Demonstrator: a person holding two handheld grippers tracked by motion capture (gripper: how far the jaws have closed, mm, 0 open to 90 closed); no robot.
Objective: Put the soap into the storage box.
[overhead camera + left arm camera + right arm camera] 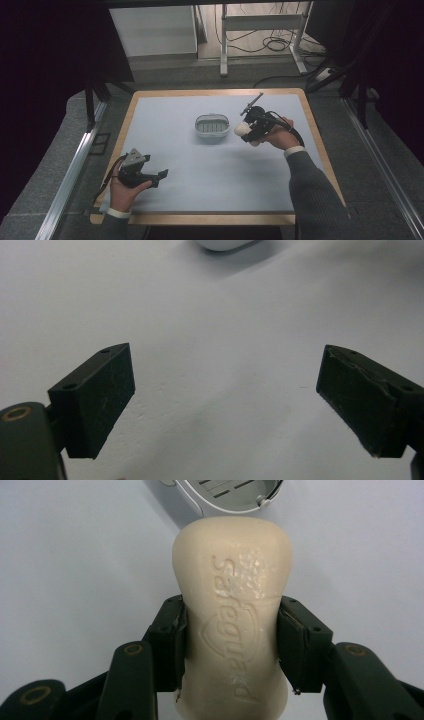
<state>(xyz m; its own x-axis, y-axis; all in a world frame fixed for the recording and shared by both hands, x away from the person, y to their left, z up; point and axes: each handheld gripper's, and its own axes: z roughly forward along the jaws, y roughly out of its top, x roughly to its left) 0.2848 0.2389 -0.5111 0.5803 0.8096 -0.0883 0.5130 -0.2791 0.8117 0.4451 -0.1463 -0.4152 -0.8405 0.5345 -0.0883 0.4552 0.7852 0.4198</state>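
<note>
The right claw [230,645] is clamped on a cream-coloured, waisted bar of soap [232,625], its two black pads pressing the bar's narrow middle from either side. The bar's long axis runs straight out along the jaws, so its rounded free end leads. Just beyond that end, in the right gripper view, sits the rim of a small oval white soap dish with a slotted drain insert [227,492]; the bar looks to be pointing at it and held a little short of it.

From above, the soap dish [212,125] stands near the middle of the pale blue-grey worktop [200,170], slightly toward the far side, and the right claw [247,131] hangs just to the right of it with the soap [241,129] at its dish-ward tip. The right hand is plainly the nearer one. I judge the coming move to be a short carry leftward and down into the dish, with the bar's length needing to match the dish's long side.

The left claw [225,400] stands wide, nothing between its jaws, over bare worktop at the near left, well apart from the dish.

The right gripper view gives the embossed lettering on the bar and the exact grip; the high view gives the layout, and the gap between soap and dish is hard to judge from either.
</note>
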